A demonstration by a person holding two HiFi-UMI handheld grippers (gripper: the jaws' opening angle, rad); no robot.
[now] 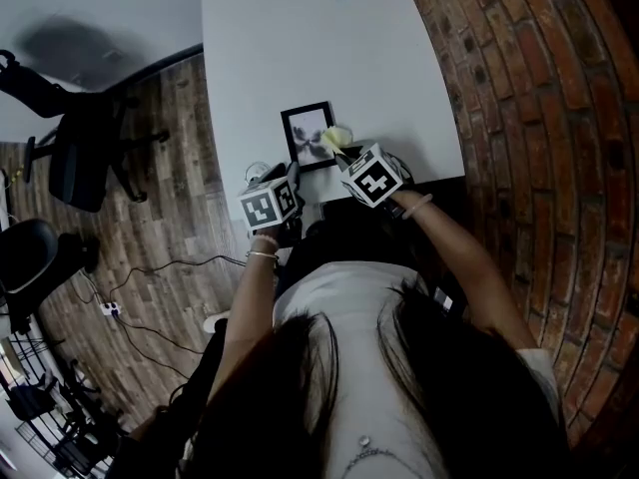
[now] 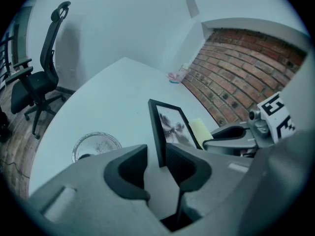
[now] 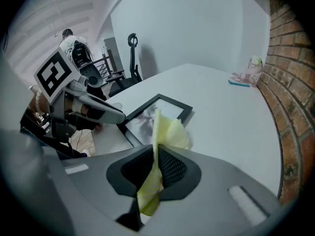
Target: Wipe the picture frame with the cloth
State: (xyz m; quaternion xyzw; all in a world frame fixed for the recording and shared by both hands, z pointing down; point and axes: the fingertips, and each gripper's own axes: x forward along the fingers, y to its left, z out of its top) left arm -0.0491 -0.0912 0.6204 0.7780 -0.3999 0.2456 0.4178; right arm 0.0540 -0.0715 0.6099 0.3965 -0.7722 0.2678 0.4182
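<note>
The picture frame (image 1: 308, 136) is set flat at the near edge of the white table (image 1: 300, 48). Its near corner is taken between the widely parted jaws of the left gripper (image 2: 156, 163), and no pressing is seen, so the frame could be shoved askew or off the edge once the yellow cloth (image 3: 170, 132), pinched tight in the right gripper (image 3: 155, 167), is dragged across it. A clear round dish (image 2: 96, 145) just beside the frame could be knocked; nothing definite is made out inside it.
</note>
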